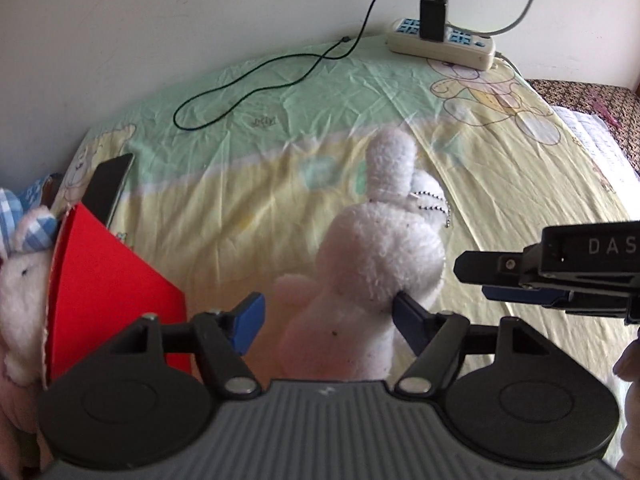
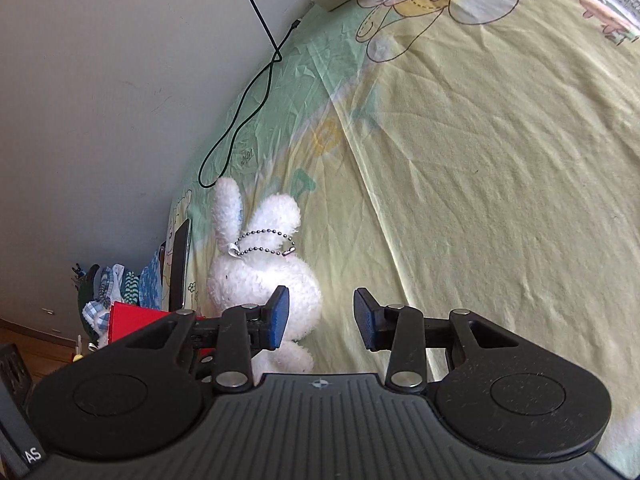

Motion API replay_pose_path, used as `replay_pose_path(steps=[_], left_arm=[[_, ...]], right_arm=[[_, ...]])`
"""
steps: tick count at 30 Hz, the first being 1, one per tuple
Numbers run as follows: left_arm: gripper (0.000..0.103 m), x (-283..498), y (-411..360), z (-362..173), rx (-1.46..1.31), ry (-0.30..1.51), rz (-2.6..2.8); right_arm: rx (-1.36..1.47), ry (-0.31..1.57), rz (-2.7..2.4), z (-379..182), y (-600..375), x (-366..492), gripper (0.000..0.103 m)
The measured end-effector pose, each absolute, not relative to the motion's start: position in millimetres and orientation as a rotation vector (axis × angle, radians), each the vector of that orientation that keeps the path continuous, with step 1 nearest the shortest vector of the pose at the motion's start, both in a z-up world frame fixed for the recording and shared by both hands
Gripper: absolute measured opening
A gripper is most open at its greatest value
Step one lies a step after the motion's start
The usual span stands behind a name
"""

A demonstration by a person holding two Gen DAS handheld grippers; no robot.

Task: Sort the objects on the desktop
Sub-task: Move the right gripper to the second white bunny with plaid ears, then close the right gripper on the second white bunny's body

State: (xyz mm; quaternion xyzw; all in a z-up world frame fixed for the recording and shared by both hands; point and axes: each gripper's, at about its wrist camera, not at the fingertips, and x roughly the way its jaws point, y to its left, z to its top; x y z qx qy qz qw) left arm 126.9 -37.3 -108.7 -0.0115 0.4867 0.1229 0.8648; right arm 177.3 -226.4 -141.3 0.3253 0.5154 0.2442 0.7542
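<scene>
A white plush rabbit (image 1: 376,256) with a ball chain lies on the yellow-green sheet. It lies between the open fingers of my left gripper (image 1: 326,320); the right pad (image 1: 408,316) touches its side and the left pad stands clear. In the right wrist view the rabbit (image 2: 256,276) lies to the left, just behind the left finger of my right gripper (image 2: 322,318), which is open and empty. The right gripper's fingers (image 1: 500,274) also show at the right edge of the left wrist view.
A red box (image 1: 108,292) holding other plush toys (image 1: 20,264) stands at the left, with a dark phone (image 1: 108,188) behind it. A power strip (image 1: 444,42) with a charger and a black cable (image 1: 260,80) lies at the back. A book (image 1: 596,136) lies far right.
</scene>
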Motion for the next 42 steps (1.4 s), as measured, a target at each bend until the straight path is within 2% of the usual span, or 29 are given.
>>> replay_pose_path(steps=[3, 4, 7, 11, 13, 14, 15, 24, 31, 35, 39, 42], left_arm=[[0.077, 128.2, -31.2, -104.8, -0.056, 0.995, 0.246], [0.083, 129.6, -29.5, -105.7, -0.063, 0.993, 0.236], [0.089, 134.9, -24.3, -115.0, -0.093, 1.021, 0.22], [0.084, 139.9, -19.3, -124.5, -0.151, 1.062, 0.191], [0.071, 141.4, -22.1, -127.6, -0.154, 1.078, 0.167], [0.07, 141.8, -24.2, -128.3, -0.155, 1.083, 0.155], [0.072, 142.1, -27.4, -128.4, -0.14, 1.083, 0.156], [0.073, 132.1, -53.5, -118.2, -0.117, 1.078, 0.079], [0.074, 108.9, -85.5, -110.5, -0.256, 1.098, -0.105], [0.074, 91.8, -107.6, -116.1, -0.196, 1.108, -0.135], [0.074, 73.8, -106.0, -115.1, -0.167, 1.099, -0.122], [0.081, 57.6, -96.9, -112.2, -0.173, 1.095, -0.105]], right_arm=[[0.757, 1.114, 0.55, -146.6, -226.8, 180.8, 0.04], [0.77, 1.111, 0.555, -148.2, -226.6, 182.3, 0.04], [0.8, 1.106, 0.591, -153.0, -223.6, 185.7, 0.04], [0.873, 1.104, 0.647, -158.9, -219.3, 188.9, 0.04], [0.904, 1.117, 0.693, -160.7, -216.1, 189.2, 0.04], [0.911, 1.127, 0.723, -160.7, -213.0, 188.7, 0.04], [0.907, 1.136, 0.744, -159.3, -209.2, 189.0, 0.041], [0.838, 1.104, 0.754, -140.4, -220.6, 179.1, 0.041], [0.914, 1.131, 0.772, -123.6, -256.5, 150.4, 0.039], [0.811, 1.08, 0.734, -110.1, -263.2, 131.0, 0.04], [0.838, 1.136, 0.752, -118.8, -264.1, 122.0, 0.04], [0.79, 1.137, 0.799, -114.7, -253.4, 112.6, 0.04]])
